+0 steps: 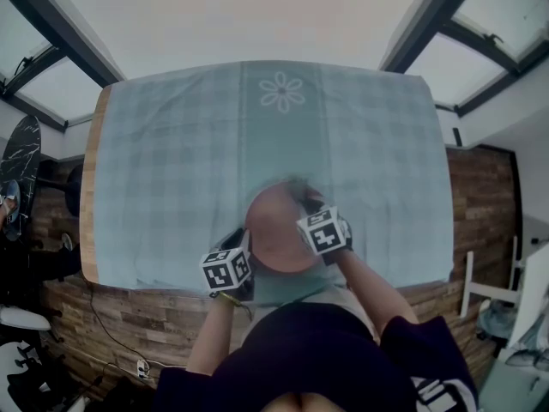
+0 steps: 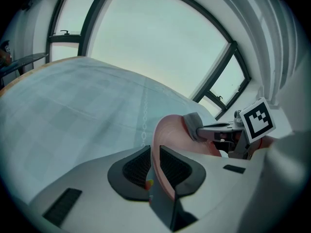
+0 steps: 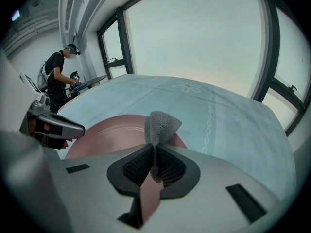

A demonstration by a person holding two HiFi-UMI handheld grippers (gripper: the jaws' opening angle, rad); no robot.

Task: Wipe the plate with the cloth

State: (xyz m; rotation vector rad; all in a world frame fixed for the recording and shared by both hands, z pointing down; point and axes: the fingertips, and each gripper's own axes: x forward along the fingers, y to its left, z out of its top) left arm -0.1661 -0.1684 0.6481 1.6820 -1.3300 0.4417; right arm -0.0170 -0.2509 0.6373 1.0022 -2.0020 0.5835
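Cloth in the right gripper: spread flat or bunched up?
Bunched. In the right gripper view the grey cloth is pinched into a wad by the right gripper, its free end puffing out above the pink plate.

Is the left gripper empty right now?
No, the left gripper has its jaws shut on the rim of the pink plate, as the left gripper view shows.

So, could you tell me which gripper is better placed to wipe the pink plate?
The right gripper: its jaws are shut on the grey woven cloth, right by the round pink plate. The left gripper only clamps the plate's rim.
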